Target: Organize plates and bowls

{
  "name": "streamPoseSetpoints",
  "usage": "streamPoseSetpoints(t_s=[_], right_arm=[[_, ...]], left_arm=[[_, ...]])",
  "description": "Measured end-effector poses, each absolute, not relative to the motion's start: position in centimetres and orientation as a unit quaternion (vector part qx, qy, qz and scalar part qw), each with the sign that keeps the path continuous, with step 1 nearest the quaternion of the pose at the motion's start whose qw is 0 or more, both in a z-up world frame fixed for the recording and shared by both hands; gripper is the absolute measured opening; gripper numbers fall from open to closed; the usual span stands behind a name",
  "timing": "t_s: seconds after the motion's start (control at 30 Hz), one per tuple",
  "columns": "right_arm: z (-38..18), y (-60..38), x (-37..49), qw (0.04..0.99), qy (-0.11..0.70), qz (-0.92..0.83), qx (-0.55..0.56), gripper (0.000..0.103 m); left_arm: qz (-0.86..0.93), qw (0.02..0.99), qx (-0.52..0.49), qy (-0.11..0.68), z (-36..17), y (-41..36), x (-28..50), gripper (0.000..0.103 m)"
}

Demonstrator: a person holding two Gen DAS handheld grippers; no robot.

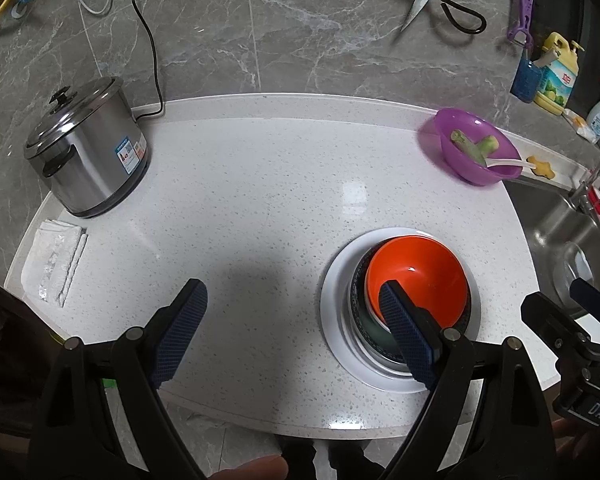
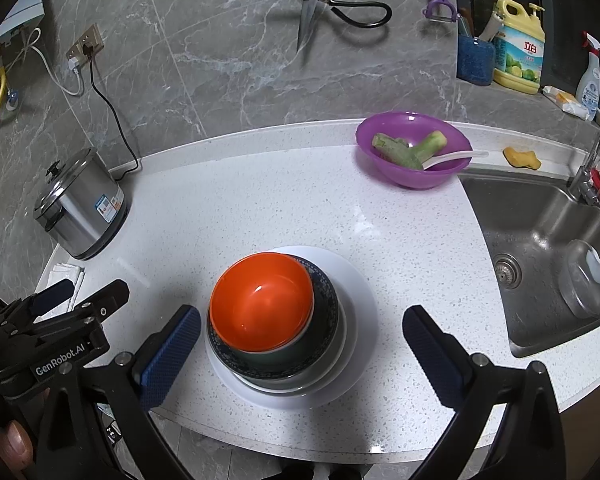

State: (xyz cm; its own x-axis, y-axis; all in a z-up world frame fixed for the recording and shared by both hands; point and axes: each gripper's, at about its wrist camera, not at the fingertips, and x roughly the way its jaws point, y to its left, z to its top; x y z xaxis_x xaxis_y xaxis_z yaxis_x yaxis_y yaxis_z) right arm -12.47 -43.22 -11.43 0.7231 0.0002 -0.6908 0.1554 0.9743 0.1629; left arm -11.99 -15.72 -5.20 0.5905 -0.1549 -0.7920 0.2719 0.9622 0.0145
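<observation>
The stack sits near the front edge of the tabletop, toward the sink side: one orange bowl nested in one dark bowl, on what looks like a smaller white plate, all on one large white plate. A second loose bowl, the purple bowl holding vegetable scraps and a white spoon, stands well apart at the back edge beside the sink.

The right gripper is spread wide and empty, its fingers straddling the stack, which lies straight ahead between them. The left gripper is also spread and empty; the stack lies off to its right, with its right finger overlapping the orange bowl's near rim in that view, contact unclear.

The right gripper seems nearer and better lined up for any move on the stack. The purple bowl lies ahead and right of both.
</observation>
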Motion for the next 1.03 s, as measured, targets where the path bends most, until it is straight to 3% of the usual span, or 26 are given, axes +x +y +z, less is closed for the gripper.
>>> streamPoseSetpoints(t_s=[0.57, 1.03], right_arm=[[-11.7, -43.6, -11.7, 0.921, 0.375, -0.037, 0.098, 0.103], [-12.0, -44.3, -10.8, 0.917, 0.385, -0.032, 0.096, 0.103]], left_arm=[[-0.122, 0.890, 0.061, 0.435, -5.3, -15.6, -11.6, 0.088], [-0.123, 0.895, 0.041, 0.426, -5.3, -15.2, -11.0, 0.097]])
